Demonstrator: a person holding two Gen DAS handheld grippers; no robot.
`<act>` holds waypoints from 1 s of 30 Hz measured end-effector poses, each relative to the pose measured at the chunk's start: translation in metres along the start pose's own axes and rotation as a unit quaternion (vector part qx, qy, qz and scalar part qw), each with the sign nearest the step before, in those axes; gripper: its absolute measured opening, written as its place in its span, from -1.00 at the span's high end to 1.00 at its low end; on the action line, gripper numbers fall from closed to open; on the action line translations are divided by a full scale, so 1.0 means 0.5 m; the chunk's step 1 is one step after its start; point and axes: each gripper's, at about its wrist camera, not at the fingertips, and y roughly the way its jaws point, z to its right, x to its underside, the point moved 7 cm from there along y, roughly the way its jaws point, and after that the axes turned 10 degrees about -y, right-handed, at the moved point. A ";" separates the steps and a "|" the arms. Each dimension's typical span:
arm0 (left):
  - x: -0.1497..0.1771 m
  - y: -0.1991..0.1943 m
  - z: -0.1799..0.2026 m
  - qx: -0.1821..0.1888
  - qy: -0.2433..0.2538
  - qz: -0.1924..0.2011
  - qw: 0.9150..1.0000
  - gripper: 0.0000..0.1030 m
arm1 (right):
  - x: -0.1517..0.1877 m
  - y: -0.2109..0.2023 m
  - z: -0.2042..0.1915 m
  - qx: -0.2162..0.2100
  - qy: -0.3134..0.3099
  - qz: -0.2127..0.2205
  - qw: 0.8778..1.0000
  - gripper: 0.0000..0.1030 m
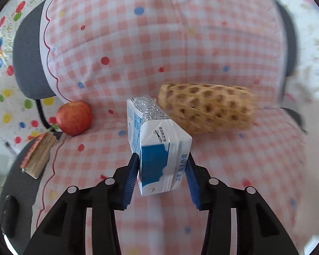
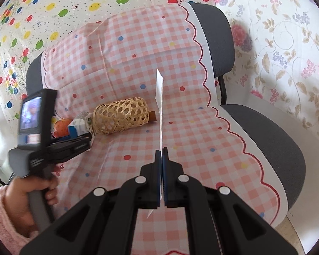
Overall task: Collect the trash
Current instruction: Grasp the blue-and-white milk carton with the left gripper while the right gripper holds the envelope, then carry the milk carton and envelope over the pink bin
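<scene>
With the left gripper [image 1: 162,170] narrowed around the milk carton [image 1: 157,146] near the chair seat's [image 1: 255,170] middle, its fingers seemingly just touching, squeeze squarely before lifting, while the right gripper [image 2: 161,150] pinches a paper slip [image 2: 159,89].

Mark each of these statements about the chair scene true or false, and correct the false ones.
1. The left gripper has the milk carton between its fingers. True.
2. The right gripper stands wide open and empty. False: it is shut on a thin white sheet, seen edge-on.
3. The apple lies inside the woven basket. False: it sits apart, on the other side of the carton.
4. The basket lies on its side on the checked cloth. True.
5. The cloth is plain blue. False: pink and white checks with coloured dots.
</scene>
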 end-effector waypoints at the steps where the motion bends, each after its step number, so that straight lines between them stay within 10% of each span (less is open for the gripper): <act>1: 0.011 -0.017 -0.001 0.021 0.005 -0.002 1.000 0.15 | 0.004 -0.005 -0.002 0.000 0.000 0.000 1.000 0.97; 11: 0.140 -0.174 0.045 0.208 0.079 -0.002 0.975 0.15 | 0.053 -0.054 -0.017 0.021 0.010 -0.013 1.000 0.97; 30: 0.160 -0.171 0.011 0.150 0.027 0.006 0.988 -0.30 | 0.082 -0.073 -0.032 0.037 -0.002 -0.025 0.999 0.97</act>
